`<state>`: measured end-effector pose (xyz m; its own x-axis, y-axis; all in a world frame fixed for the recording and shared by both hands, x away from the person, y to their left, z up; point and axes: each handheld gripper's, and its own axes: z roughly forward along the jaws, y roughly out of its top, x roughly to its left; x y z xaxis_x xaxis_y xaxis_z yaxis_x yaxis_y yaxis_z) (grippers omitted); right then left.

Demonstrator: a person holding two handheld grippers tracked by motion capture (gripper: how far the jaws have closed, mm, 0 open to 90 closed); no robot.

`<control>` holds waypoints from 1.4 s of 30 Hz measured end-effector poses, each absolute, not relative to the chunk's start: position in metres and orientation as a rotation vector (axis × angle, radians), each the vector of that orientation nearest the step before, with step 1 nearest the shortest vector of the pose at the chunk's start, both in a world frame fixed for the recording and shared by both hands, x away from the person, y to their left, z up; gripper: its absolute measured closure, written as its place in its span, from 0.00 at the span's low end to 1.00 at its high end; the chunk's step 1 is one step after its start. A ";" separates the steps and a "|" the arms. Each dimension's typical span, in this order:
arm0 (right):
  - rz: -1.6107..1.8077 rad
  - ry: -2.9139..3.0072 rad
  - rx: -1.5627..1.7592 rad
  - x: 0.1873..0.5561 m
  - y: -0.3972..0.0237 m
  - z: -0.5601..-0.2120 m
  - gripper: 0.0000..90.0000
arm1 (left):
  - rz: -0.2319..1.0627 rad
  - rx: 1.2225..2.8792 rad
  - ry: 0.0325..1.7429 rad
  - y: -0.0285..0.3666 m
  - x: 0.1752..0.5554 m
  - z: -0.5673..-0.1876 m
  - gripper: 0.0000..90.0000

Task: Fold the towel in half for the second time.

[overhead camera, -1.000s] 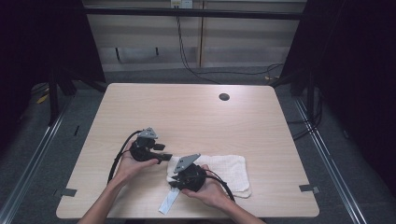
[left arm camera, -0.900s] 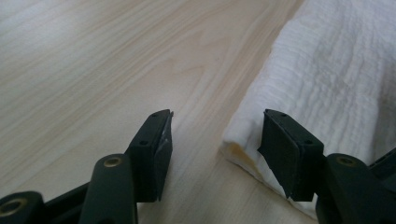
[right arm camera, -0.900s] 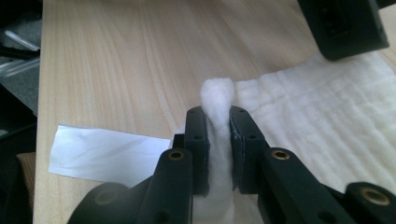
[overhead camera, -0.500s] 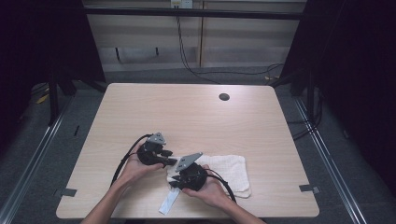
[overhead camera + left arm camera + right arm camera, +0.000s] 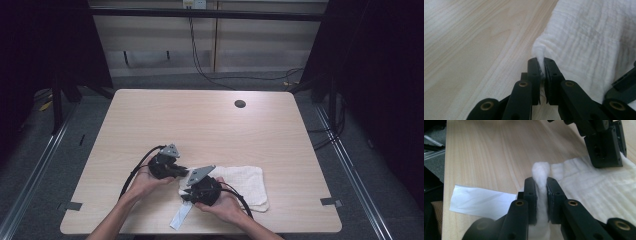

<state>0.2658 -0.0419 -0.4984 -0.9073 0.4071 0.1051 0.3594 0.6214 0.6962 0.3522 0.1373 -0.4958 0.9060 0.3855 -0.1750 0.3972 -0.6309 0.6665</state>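
A white cloth lies folded on the wooden table near the front edge. My left gripper is at the cloth's left edge. Its jaws have just been closing, and in the left gripper view the gripper pinches a raised fold of the cloth. My right gripper holds the front left corner. In the right gripper view it is shut on a bunched ridge of cloth, with the left gripper above it to the right.
A white paper strip lies on the table by the front edge, partly under the right hand; it is also in the right gripper view. A dark round hole sits near the table's far edge. Cables trail from both grippers.
My left gripper has moved right to the cloth's left edge and its jaws have closed on a fold. The right gripper has kept still with the cloth in it.
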 end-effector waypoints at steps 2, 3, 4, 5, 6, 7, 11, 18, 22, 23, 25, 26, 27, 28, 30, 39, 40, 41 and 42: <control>1.174 2.784 0.654 0.267 -0.043 -0.498 0.90 | -0.036 2.299 0.573 0.139 0.353 -0.496 0.94; 1.178 2.791 0.672 0.268 -0.044 -0.497 0.90 | -0.039 2.290 0.580 0.139 0.353 -0.496 0.94; 1.177 2.792 0.681 0.268 -0.044 -0.497 0.91 | -0.047 2.282 0.582 0.140 0.354 -0.495 0.94; 1.181 2.792 0.688 0.268 -0.045 -0.497 0.91 | -0.041 2.283 0.589 0.140 0.353 -0.495 0.94; 1.175 2.791 0.678 0.268 -0.045 -0.497 0.91 | -0.047 2.277 0.591 0.141 0.353 -0.495 0.94; 1.178 2.791 0.681 0.268 -0.045 -0.496 0.91 | -0.051 2.272 0.592 0.141 0.352 -0.495 0.94; 1.203 2.786 0.667 0.267 -0.044 -0.492 0.92 | -0.064 2.241 0.594 0.143 0.352 -0.491 0.94; 1.300 2.735 0.700 0.268 -0.051 -0.478 0.92 | -0.033 2.196 0.608 0.155 0.355 -0.479 0.94; 1.331 2.714 0.696 0.268 -0.053 -0.473 0.92 | -0.030 2.175 0.609 0.159 0.355 -0.473 0.94; 1.336 2.707 0.696 0.268 -0.053 -0.472 0.92 | -0.034 2.162 0.611 0.159 0.355 -0.473 0.94; 1.343 2.700 0.698 0.267 -0.053 -0.469 0.92 | -0.030 2.158 0.618 0.160 0.355 -0.471 0.94; 1.349 2.695 0.690 0.267 -0.053 -0.468 0.92 | -0.028 2.157 0.621 0.161 0.355 -0.470 0.94; 1.357 2.693 0.699 0.267 -0.052 -0.467 0.92 | -0.028 2.153 0.626 0.161 0.355 -0.470 0.94; 1.359 2.690 0.701 0.267 -0.053 -0.467 0.92 | -0.029 2.152 0.629 0.161 0.355 -0.469 0.94; 1.380 2.684 0.714 0.267 -0.053 -0.465 0.93 | -0.033 2.144 0.631 0.160 0.355 -0.468 0.94; 1.426 2.667 0.682 0.266 -0.040 -0.454 0.93 | -0.004 2.144 0.625 0.172 0.355 -0.459 0.94; 1.420 2.668 0.668 0.267 -0.038 -0.453 0.93 | -0.004 2.134 0.633 0.175 0.356 -0.458 0.94; 1.412 2.661 0.656 0.267 -0.037 -0.452 0.93 | -0.008 2.122 0.642 0.176 0.356 -0.457 0.94; 1.421 2.654 0.653 0.268 -0.036 -0.450 0.93 | -0.006 2.120 0.645 0.178 0.357 -0.456 0.94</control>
<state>0.2684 -0.0363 -0.4500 -0.9084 0.3932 0.1425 0.3365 0.4851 0.8071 0.3571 0.1785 -0.4562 0.8643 0.4437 -0.2368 0.4480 -0.4653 0.7634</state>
